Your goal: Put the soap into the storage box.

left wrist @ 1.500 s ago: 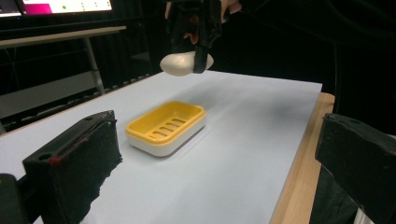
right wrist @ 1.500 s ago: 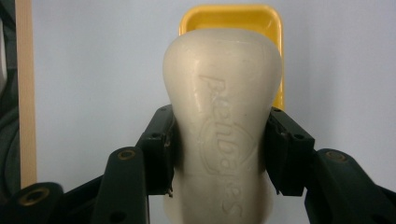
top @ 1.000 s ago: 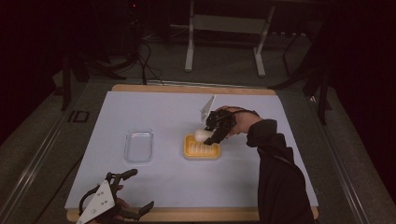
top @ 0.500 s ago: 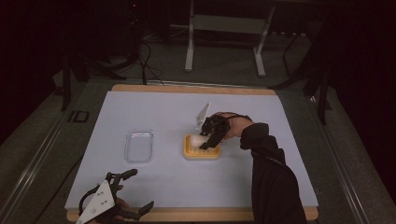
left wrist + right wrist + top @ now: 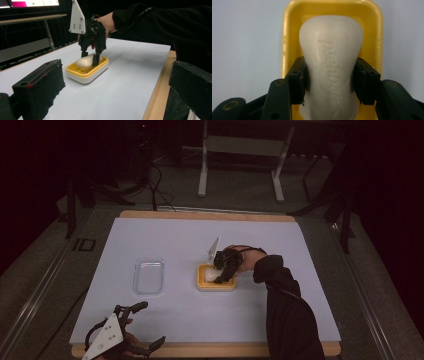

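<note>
A white bar of soap (image 5: 332, 50) with raised lettering lies in a yellow soap dish (image 5: 292, 25). My right gripper (image 5: 331, 75) is shut on it, with a black pad (image 5: 298, 75) pressed on each side. From above, the soap (image 5: 209, 275) shows at the left end of the dish (image 5: 216, 287), with the right gripper (image 5: 222, 272) over it pointing down. The left gripper view shows the soap (image 5: 83, 61) sitting tilted in the dish (image 5: 85, 73). My left gripper (image 5: 151, 322) rests open and empty at the near left edge of the table.
A clear plastic tray (image 5: 149, 276) lies left of the dish on the pale blue mat (image 5: 165, 240). The table's wooden front edge (image 5: 210, 350) runs just beyond my left gripper. A metal stand (image 5: 240, 165) is on the floor behind the table.
My right gripper has come down and slightly left with the soap, which now lies in the yellow dish. The left gripper has not moved.
</note>
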### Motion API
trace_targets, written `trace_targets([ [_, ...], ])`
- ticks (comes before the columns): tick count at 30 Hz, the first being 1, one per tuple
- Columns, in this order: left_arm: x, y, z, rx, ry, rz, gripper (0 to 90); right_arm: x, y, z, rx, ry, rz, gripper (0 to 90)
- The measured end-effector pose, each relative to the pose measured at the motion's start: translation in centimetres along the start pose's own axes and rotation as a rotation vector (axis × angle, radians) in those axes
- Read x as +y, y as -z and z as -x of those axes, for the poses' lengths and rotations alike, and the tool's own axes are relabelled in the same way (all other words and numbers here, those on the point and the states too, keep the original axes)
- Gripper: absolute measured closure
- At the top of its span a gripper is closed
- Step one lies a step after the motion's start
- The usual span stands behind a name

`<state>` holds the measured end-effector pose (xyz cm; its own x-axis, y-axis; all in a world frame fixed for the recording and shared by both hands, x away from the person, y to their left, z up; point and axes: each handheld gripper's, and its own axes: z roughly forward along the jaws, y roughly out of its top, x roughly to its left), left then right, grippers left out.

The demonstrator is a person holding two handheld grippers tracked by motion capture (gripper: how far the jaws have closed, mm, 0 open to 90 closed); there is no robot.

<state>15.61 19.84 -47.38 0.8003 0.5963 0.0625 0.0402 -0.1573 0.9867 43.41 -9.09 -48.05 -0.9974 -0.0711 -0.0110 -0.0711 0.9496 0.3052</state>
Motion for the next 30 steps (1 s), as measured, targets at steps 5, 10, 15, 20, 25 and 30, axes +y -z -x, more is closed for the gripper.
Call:
trace_targets([
  [5,-0.1,-0.1,-0.1,-0.001,0.003,-0.005,0.1,-0.1,-0.9,0.1,0.012,-0.013,-0.036,49.5],
  [10,-0.1,-0.1,-0.1,-0.005,0.002,-0.008,0.1,0.2,-0.7,0.0,0.003,-0.026,-0.040,45.9],
  [15,-0.1,-0.1,-0.1,-0.007,0.003,-0.008,0.1,0.7,0.4,0.0,-0.030,-0.024,-0.018,43.7],
  [20,-0.1,-0.1,-0.1,-0.009,0.002,-0.009,0.1,0.9,1.4,-0.1,-0.040,-0.031,0.002,44.2],
  [25,-0.1,-0.2,0.0,-0.010,0.000,-0.010,0.1,1.0,2.4,-0.3,-0.041,-0.086,0.002,40.7],
  [30,-0.1,-0.2,0.0,-0.009,-0.004,-0.013,0.1,1.0,3.5,-0.8,-0.029,-0.172,0.003,31.0],
])
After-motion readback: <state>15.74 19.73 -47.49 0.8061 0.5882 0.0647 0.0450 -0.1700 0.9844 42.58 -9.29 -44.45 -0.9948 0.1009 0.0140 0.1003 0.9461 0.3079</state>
